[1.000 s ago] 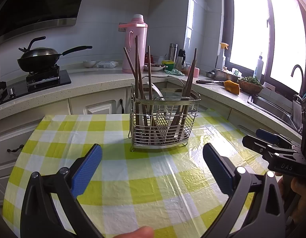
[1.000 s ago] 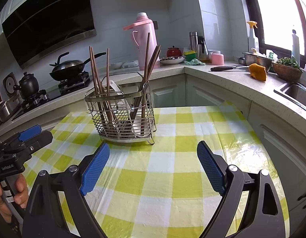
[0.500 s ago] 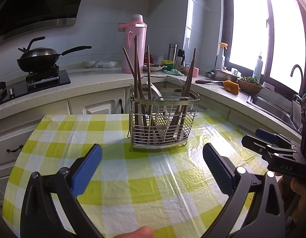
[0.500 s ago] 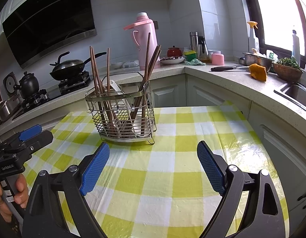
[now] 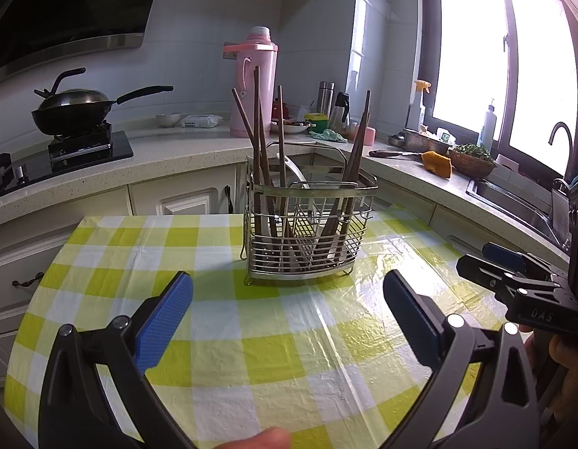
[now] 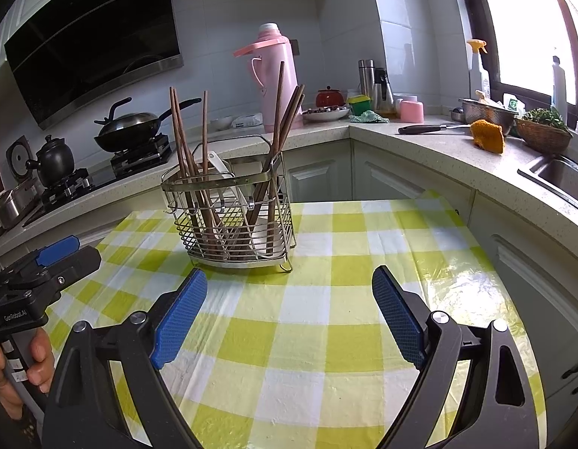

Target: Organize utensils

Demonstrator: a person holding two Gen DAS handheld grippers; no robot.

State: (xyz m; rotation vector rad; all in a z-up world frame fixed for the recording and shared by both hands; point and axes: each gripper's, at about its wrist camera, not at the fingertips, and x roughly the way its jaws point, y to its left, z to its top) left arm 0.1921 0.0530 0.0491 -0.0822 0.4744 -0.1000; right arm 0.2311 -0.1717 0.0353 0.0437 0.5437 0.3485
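A steel wire utensil basket (image 5: 307,232) (image 6: 233,224) stands upright on the yellow-checked table (image 5: 251,336) (image 6: 307,336). Several brown wooden chopsticks (image 5: 257,142) (image 6: 180,138) lean in it, with a white spoon (image 5: 294,176) (image 6: 223,162). My left gripper (image 5: 289,292) is open and empty, short of the basket. My right gripper (image 6: 289,284) is open and empty, close in front of the basket. Each gripper also shows at the edge of the other's view: the right (image 5: 513,280), the left (image 6: 45,262).
A kitchen counter (image 6: 420,138) wraps behind the table with a pink thermos (image 5: 253,82), wok on the stove (image 5: 72,108), knife (image 6: 427,128), orange cloth (image 6: 487,135), vegetable basket (image 6: 543,131) and sink (image 6: 558,176). Cabinet doors stand beyond the table's far edge.
Almost nothing has changed. Both grippers stay open and the views have barely shifted.
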